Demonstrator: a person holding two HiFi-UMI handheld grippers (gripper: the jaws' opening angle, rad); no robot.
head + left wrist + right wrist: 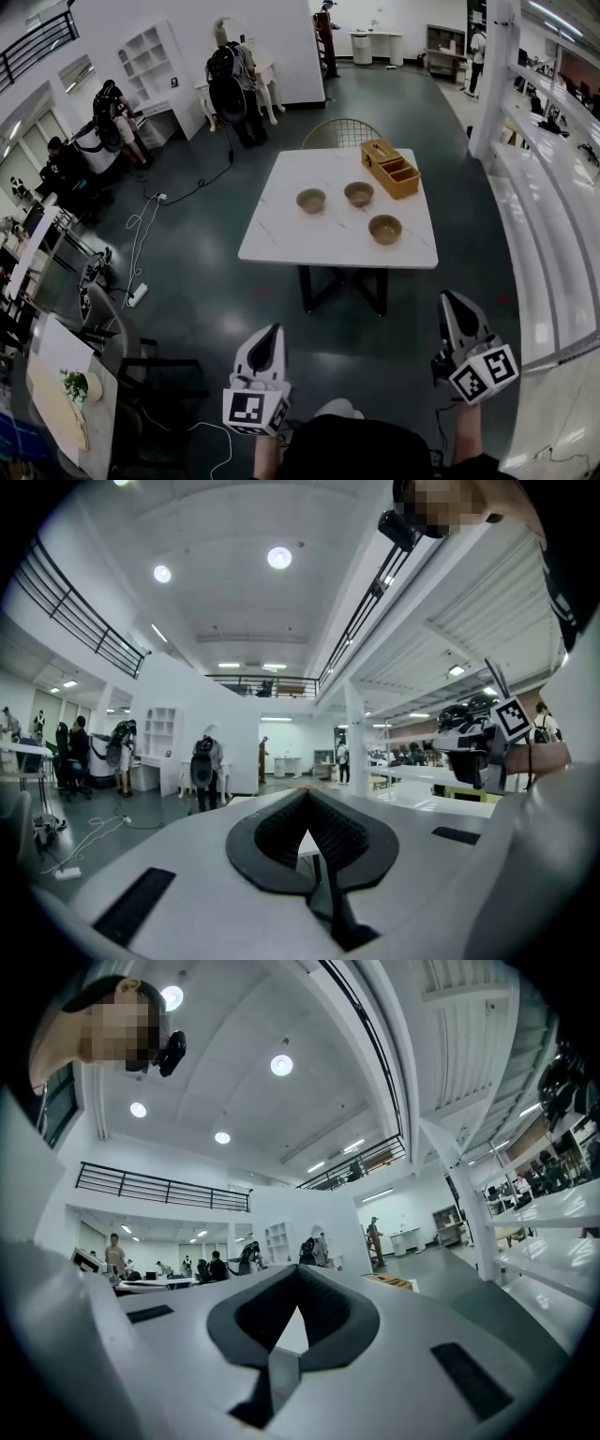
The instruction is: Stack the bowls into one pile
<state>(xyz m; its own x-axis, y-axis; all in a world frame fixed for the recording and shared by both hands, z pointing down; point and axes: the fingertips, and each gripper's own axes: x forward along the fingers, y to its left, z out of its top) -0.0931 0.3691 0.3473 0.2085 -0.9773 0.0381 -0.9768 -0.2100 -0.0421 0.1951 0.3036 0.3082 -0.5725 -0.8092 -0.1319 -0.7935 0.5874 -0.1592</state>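
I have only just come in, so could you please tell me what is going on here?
A person holds the left tongs and the right tongs, both shut and empty, a way short of the white table. On it the left bowl, the middle bowl and the right bowl sit apart, beside a wooden compartment box. Nothing is stacked yet.

Bright, even light from round ceiling lamps (278, 557); fisheye bending and dark corners frame the 2 gripper views.

Open lab hall: white desks (375, 37), mezzanine railing (33, 39)
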